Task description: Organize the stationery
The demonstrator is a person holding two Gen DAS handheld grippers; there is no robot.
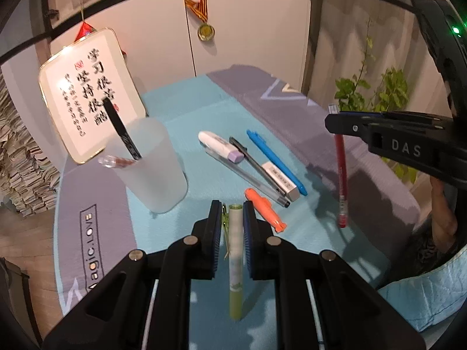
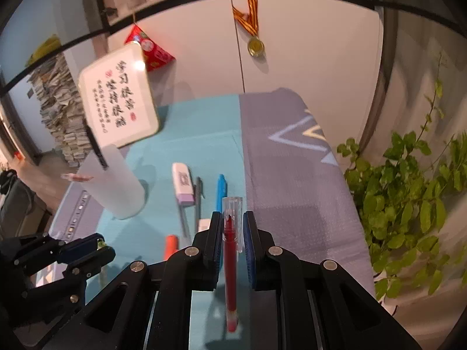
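My left gripper clamps a pale green pen; my right gripper clamps a red pen. The teal-and-grey mat lies bare towards the frame's top. At left, a frosted plastic cup holds a black pen. The mat reads "Magic.LOVE".

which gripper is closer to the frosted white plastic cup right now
Left. The left gripper, shut on a green pen, is just beside the frosted white plastic cup; the right gripper, holding a red pen, is farther off, across the loose pens.
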